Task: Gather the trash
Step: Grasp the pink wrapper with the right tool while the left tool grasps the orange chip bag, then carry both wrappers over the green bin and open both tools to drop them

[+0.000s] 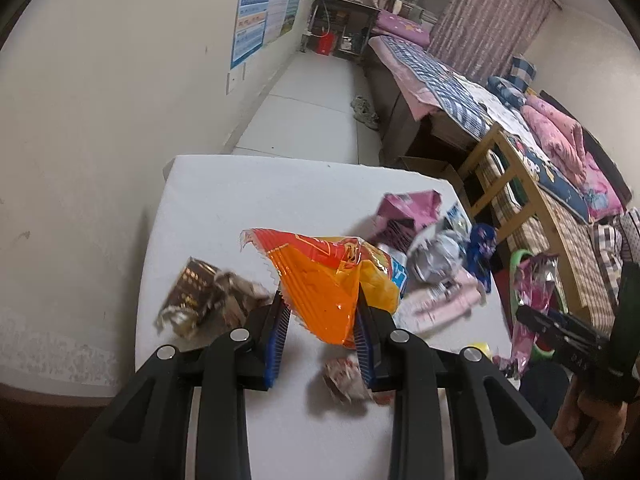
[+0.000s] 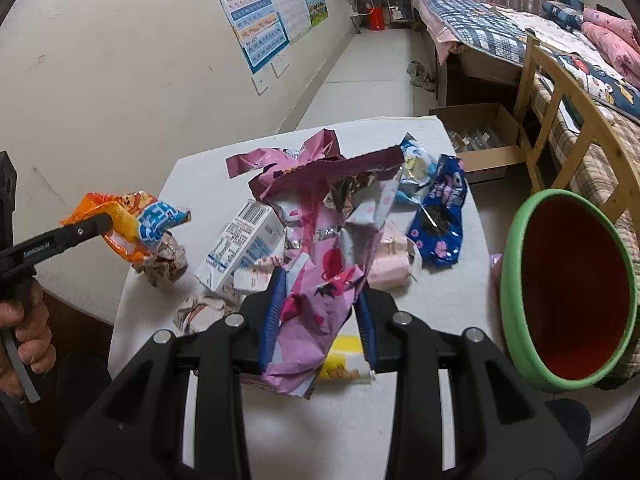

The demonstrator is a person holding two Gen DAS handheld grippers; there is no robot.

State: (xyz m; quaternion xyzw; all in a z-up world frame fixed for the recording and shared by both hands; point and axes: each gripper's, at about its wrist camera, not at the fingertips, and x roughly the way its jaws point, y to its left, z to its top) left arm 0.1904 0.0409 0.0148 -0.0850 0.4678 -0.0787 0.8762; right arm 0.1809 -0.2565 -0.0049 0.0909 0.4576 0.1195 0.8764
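Observation:
My left gripper [image 1: 322, 320] is shut on an orange snack wrapper [image 1: 320, 280], held above the white table [image 1: 224, 208]. The right wrist view shows that gripper [image 2: 108, 220] at the left with the orange wrapper [image 2: 132, 232]. My right gripper [image 2: 320, 292] is shut on a crumpled pink wrapper [image 2: 320, 240], lifted over the trash pile. Right of it tilts a green-rimmed bin [image 2: 508, 280] with a red inside. Left on the table are a white carton [image 2: 240, 244], a dark blue wrapper [image 2: 440, 216], a pale pink packet [image 2: 388, 260] and a brown wrapper [image 1: 200, 300].
A wall runs along the table's left side. A cardboard box [image 2: 480, 132] sits on the floor beyond the table. A wooden chair [image 2: 560, 92] and a bed [image 2: 480, 28] stand to the right. A small crumpled wrapper [image 1: 344, 376] lies under my left gripper.

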